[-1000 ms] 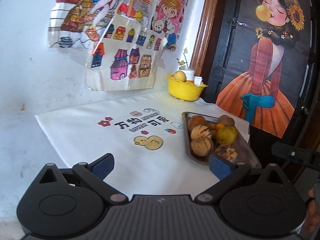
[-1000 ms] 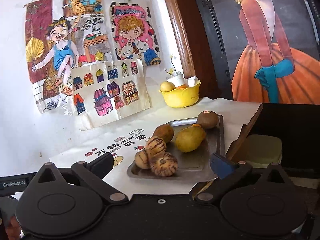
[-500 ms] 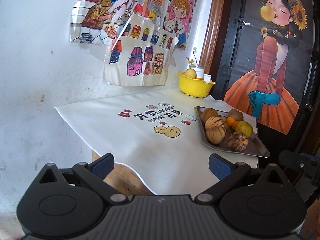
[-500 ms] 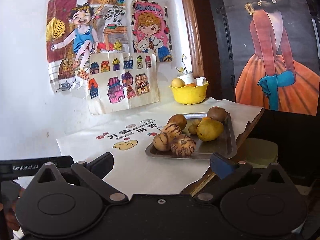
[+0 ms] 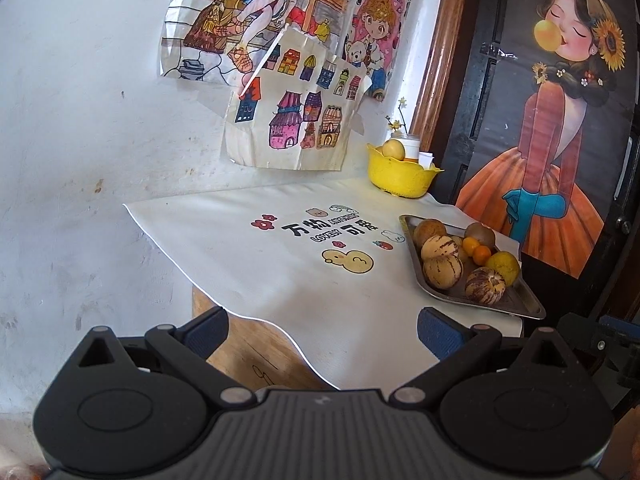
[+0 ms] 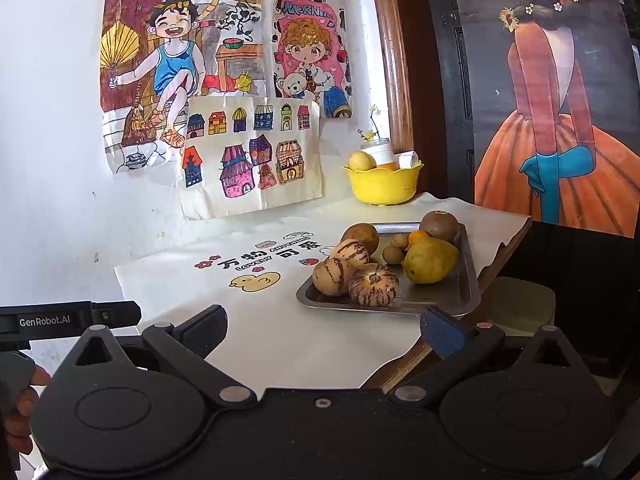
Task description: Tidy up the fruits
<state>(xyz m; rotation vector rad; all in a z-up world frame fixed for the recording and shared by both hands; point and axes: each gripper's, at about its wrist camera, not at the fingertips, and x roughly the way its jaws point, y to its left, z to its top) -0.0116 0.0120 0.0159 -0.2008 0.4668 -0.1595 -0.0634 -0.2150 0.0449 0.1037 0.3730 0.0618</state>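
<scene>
A metal tray (image 5: 524, 308) (image 6: 460, 292) at the table's right side holds several fruits: striped melons (image 5: 442, 271) (image 6: 373, 283), a yellow pear (image 6: 430, 260) (image 5: 505, 265), brown kiwis (image 6: 439, 225) and small oranges (image 5: 481, 253). A yellow bowl (image 5: 402, 178) (image 6: 383, 186) with a pale fruit (image 6: 360, 161) stands at the back by the wall. My left gripper (image 5: 323, 333) is open and empty, held back from the table's front left edge. My right gripper (image 6: 324, 330) is open and empty too, hovering near the front edge, short of the tray.
A white printed cloth (image 5: 280, 264) covers the wooden table (image 5: 244, 356). Drawings (image 6: 248, 156) hang on the white wall behind. A dark door with a poster (image 5: 552, 160) stands to the right. The left gripper's body (image 6: 60, 320) and a hand (image 6: 20, 408) show at the right view's left edge.
Both grippers have pulled back from the table, so the tray and bowl look farther away. Both stayed open. The fruits have not moved.
</scene>
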